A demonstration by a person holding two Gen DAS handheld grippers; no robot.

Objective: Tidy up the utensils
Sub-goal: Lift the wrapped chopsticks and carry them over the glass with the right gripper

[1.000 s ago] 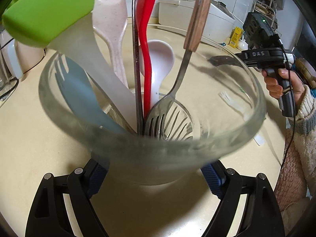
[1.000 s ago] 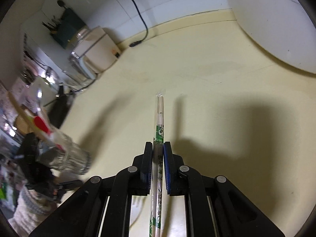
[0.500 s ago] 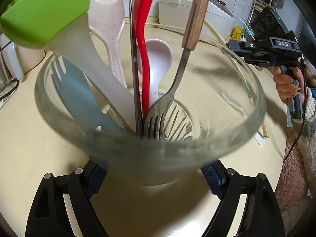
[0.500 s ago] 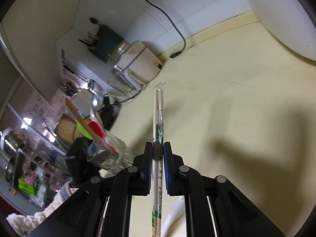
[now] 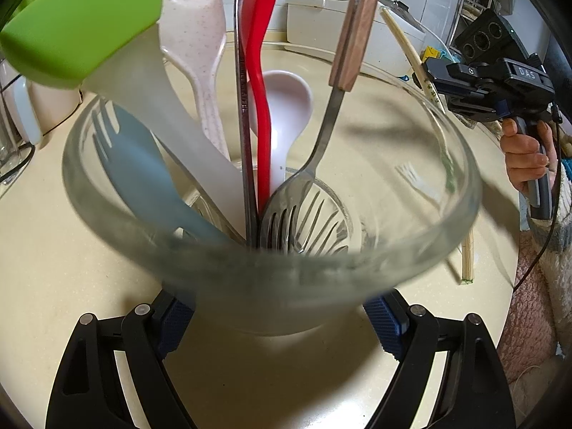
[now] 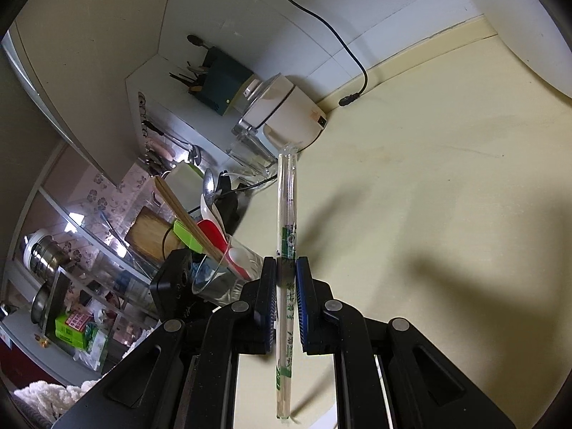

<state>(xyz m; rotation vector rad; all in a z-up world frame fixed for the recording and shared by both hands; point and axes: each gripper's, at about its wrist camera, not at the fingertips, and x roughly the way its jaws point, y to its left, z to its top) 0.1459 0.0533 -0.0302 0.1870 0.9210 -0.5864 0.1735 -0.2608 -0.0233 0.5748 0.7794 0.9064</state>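
A: Left tool point(image 5: 279, 316) clamps the glass jar point(image 5: 271, 250). The right tool point(image 6: 286, 279), at two o'clock, has tilted up, pinching wrapped chopsticks point(image 6: 286, 236).
B: Lined up for the drop, I'd say!

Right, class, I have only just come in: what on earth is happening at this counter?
A person is sorting utensils with a hand-held claw in each hand. The left claw grips a clear glass cup, already holding a metal fork, a red utensil, a white spoon and a blue plastic fork. The right claw is shut on wrapped chopsticks, held above the cream counter beside the cup, not yet put in.
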